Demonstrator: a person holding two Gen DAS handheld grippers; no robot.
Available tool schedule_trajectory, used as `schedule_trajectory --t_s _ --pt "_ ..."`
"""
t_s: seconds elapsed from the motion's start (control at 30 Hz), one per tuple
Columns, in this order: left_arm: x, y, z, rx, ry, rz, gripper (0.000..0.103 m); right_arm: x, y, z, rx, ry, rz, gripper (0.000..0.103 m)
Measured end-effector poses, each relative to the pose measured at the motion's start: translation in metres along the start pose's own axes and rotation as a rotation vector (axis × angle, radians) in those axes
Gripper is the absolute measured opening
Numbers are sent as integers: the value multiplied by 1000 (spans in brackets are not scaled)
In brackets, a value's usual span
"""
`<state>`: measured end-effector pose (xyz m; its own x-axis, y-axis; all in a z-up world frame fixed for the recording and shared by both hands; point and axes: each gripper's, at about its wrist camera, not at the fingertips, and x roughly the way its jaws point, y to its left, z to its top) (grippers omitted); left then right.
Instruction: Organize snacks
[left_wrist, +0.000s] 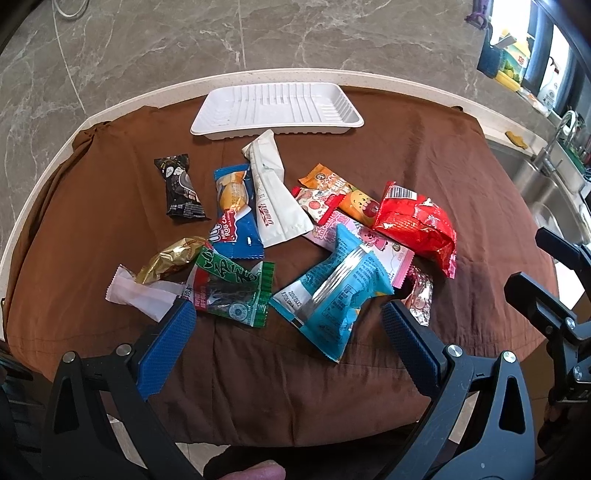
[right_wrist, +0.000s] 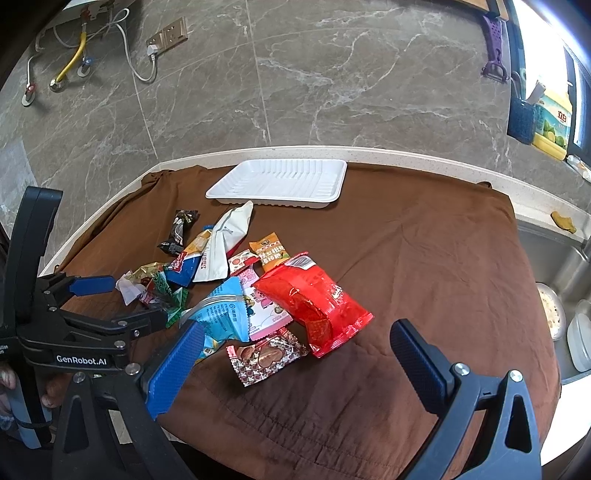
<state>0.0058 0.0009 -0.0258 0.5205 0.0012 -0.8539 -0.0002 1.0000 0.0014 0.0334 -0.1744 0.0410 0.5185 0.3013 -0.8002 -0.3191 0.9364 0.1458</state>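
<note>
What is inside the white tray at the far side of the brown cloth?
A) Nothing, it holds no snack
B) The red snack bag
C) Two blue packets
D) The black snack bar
A: the white tray shows only its bare ribbed bottom, while the red snack bag and the other snacks lie on the brown cloth in front of it.

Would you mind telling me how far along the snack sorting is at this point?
Nothing looks done yet: the white tray holds no snacks. Nothing is in hand: the left gripper and right gripper are both open. Everything is left: the red packet, light blue packet and the others lie on the brown cloth.
</note>
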Motion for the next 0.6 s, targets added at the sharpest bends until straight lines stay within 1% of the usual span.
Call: schedule_trajectory --t_s 0.2,0.37,0.43,0.6 --pt "3 -3 -1 -25 13 -15 103 1 -4 3 4 -4 7 103" --pt "4 -1 -7 -65 40 -47 103 0 -7 5 6 -10 15 103" --pt "3 0 -11 -83 60 -66 103 -1 -7 5 5 -13 19 103" --pt "-6 9 -19 -139 86 -160 103 -3 -6 8 -5 -22 37 103"
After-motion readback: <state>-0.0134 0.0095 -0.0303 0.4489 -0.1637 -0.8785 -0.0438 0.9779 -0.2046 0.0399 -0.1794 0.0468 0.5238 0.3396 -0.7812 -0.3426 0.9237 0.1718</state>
